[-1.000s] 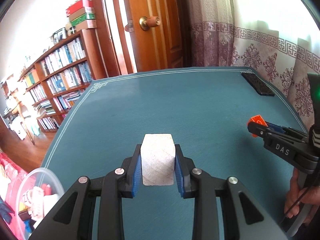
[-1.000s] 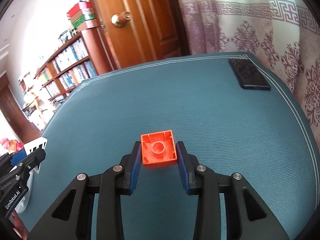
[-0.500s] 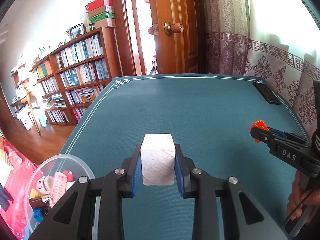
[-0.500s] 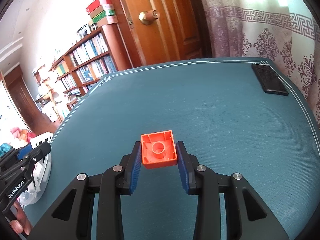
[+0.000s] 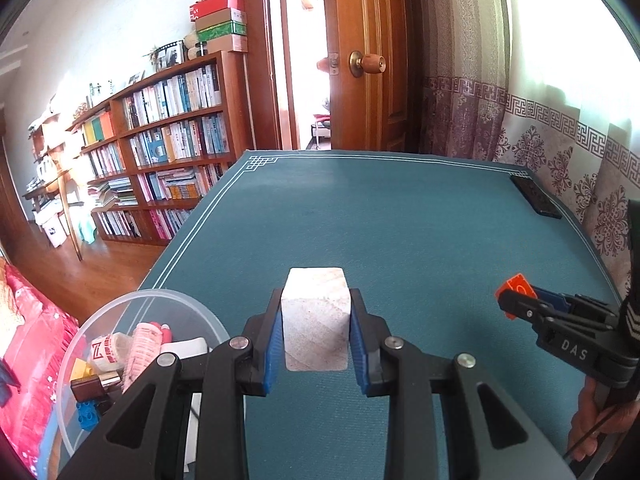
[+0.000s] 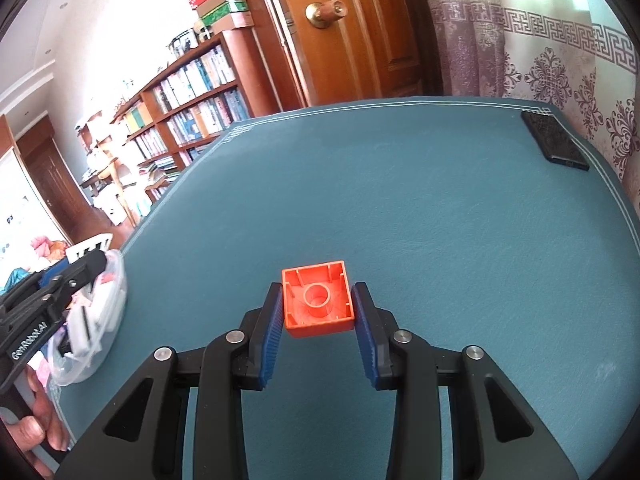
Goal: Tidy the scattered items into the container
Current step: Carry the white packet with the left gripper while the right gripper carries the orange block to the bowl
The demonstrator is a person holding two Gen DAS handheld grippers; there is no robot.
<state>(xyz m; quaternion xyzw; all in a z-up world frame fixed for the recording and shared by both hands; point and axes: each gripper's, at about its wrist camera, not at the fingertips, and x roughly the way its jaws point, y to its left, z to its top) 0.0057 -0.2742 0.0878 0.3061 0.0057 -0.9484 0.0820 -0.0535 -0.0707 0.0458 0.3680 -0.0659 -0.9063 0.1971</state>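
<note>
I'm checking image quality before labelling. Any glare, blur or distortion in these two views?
Left wrist view: strong fisheye bending of the door and table edge; the window upper right is blown out; the white block is sharp. Right wrist view: same curvature, overexposed wall upper left; the orange brick is crisp, without glare.

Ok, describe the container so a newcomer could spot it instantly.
Start at the teal table mat and follow it to its near left corner. There sits the clear round plastic tub, already holding small bottles and toy bricks; nothing else here is see-through.
</note>
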